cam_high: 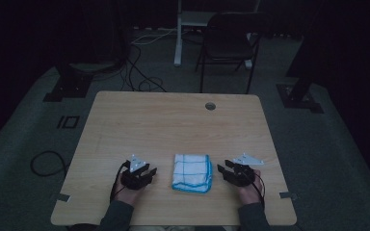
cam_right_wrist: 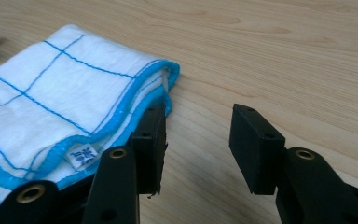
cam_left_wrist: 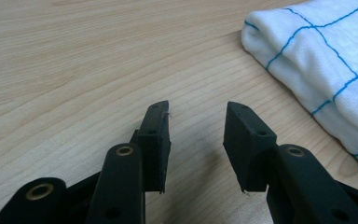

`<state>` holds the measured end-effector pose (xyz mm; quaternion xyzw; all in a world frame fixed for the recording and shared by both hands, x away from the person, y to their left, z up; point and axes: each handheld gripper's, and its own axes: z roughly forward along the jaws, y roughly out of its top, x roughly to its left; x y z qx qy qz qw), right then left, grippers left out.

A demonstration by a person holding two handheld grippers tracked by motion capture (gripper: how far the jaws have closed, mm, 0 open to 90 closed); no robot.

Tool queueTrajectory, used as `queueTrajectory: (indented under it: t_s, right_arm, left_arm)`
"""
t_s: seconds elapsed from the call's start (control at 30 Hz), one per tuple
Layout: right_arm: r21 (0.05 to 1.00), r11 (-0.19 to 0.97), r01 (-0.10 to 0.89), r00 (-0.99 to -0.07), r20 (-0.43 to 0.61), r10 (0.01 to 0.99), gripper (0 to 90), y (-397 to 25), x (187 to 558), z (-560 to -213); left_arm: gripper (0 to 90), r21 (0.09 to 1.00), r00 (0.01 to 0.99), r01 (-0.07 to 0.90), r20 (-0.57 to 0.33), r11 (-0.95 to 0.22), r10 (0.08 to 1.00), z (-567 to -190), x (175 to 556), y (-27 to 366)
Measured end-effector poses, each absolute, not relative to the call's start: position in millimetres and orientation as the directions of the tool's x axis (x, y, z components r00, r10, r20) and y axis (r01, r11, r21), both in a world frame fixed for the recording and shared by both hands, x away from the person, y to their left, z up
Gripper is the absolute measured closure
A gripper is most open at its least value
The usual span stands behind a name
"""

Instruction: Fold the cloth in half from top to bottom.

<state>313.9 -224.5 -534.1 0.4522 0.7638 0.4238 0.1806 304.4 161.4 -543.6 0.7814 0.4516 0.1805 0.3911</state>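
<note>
Folded white cloth with blue grid lines and blue stitched edging point(cam_high: 191, 172) lies flat on the light wooden table point(cam_high: 173, 120), near the 6 o'clock edge, dead centre between both hands. Left gripper point(cam_high: 147, 174) sits at the cloth's 9 o'clock, just beside it, not touching; jaws spread wide, nothing between them, only bare wood in the gap in the left gripper view point(cam_left_wrist: 198, 140), cloth point(cam_left_wrist: 326, 70) off at 2 o'clock. Right gripper point(cam_high: 223, 172) sits at the cloth's 3 o'clock, jaws likewise wide and empty point(cam_right_wrist: 198, 144); in its own view the cloth's hemmed corner point(cam_right_wrist: 74, 107) with a small label lies next to one jaw, touching or not, can't tell. Both tools rest low, pointed inward at the cloth, likely staged to pinch opposite edges, so unfolding or refolding looks like the job. Layered hem faces the right gripper, so that side must pick one layer cleanly. Round cable hole point(cam_high: 210, 106) at 12 o'clock, well apart.
</note>
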Motion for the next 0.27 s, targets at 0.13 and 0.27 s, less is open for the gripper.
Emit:
queueTrajectory:
  t_s: [0.13,0.27]
  right_arm:
    - [0.808,0.229,0.543,-0.518,0.107,0.849,56.1,-225.7,314.5,-534.6]
    - [0.806,0.224,0.548,-0.51,0.11,0.853,56.1,-227.3,315.4,-535.1]
  left_arm:
    - [60.5,0.77,0.52,0.57,-0.07,-0.285,0.851,-543.5,305.1,162.2]
    - [59.8,0.768,0.513,0.575,-0.07,-0.282,0.856,-543.8,305.4,161.4]
